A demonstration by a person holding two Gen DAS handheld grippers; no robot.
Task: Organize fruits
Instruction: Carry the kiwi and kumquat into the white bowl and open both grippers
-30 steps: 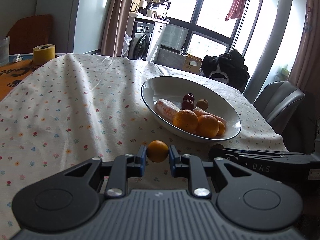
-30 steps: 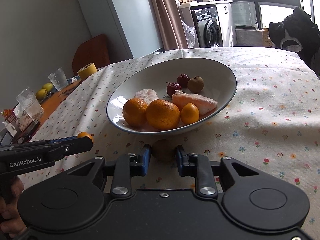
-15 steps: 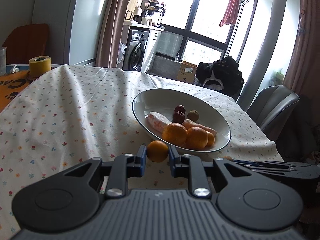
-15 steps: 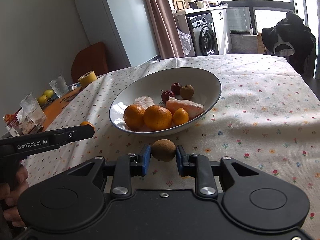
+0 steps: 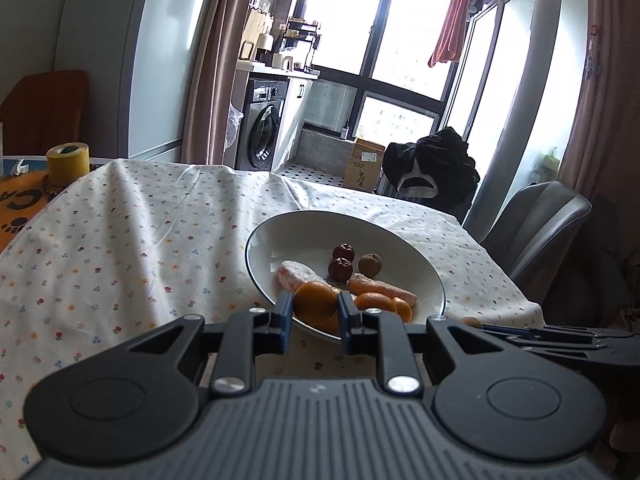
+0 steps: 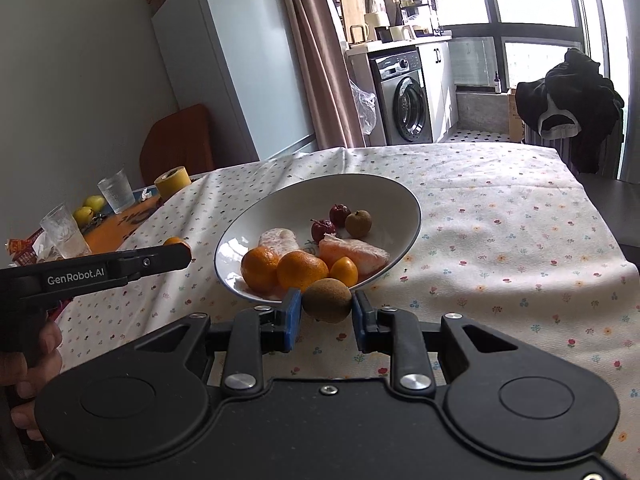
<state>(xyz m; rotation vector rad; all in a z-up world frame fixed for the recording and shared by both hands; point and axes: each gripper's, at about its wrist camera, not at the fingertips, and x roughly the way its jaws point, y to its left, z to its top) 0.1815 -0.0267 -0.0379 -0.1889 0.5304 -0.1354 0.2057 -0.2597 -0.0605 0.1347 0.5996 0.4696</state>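
My left gripper (image 5: 314, 312) is shut on a small orange (image 5: 316, 305), held in the air just in front of the white bowl (image 5: 256, 236). The bowl holds oranges (image 5: 374, 302), peeled citrus pieces (image 5: 296, 274), two red fruits (image 5: 342, 260) and a small brown fruit (image 5: 370, 264). My right gripper (image 6: 326, 312) is shut on a brown kiwi (image 6: 327, 300), raised near the bowl's (image 6: 416, 208) front rim. In the right wrist view the left gripper (image 6: 176, 250) hangs left of the bowl with its orange (image 6: 176, 241) showing at the tip.
A floral cloth (image 6: 500, 220) covers the table. A yellow tape roll (image 6: 172, 182), two glasses (image 6: 116, 190) and yellow fruits (image 6: 90, 208) stand at the far left end. A grey chair (image 5: 536, 228) sits beyond the table's right edge. A hand (image 6: 36, 364) holds the left gripper.
Both grippers have risen from the tablecloth, each carrying its fruit, and now hang higher in front of the bowl. The fruits in the bowl have not moved.
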